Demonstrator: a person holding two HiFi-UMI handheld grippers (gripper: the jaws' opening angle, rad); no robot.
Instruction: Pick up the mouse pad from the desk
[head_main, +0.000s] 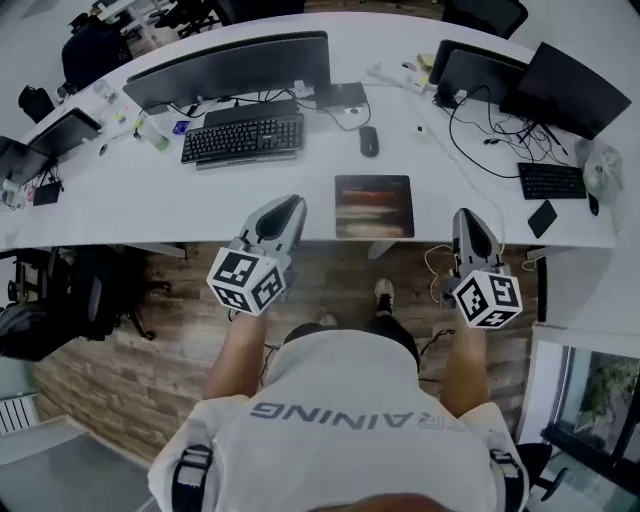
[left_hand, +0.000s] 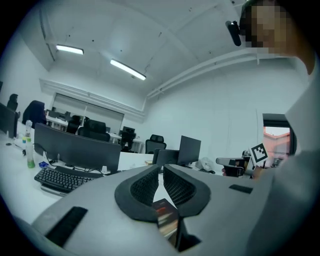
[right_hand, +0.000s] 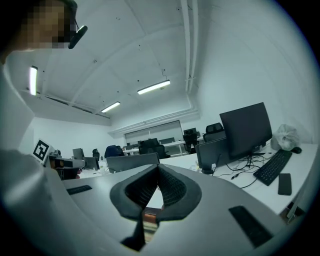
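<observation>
Mouse pad (head_main: 373, 206) at desk (head_main: 190, 205) edge

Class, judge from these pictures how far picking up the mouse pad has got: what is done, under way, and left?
Done: nothing yet; the mouse pad lies flat on the desk by its front edge. In hand: the left gripper and right gripper sit either side of it, both shut, empty, off the pad. Left: open a gripper, take the pad's edge, lift it.
</observation>
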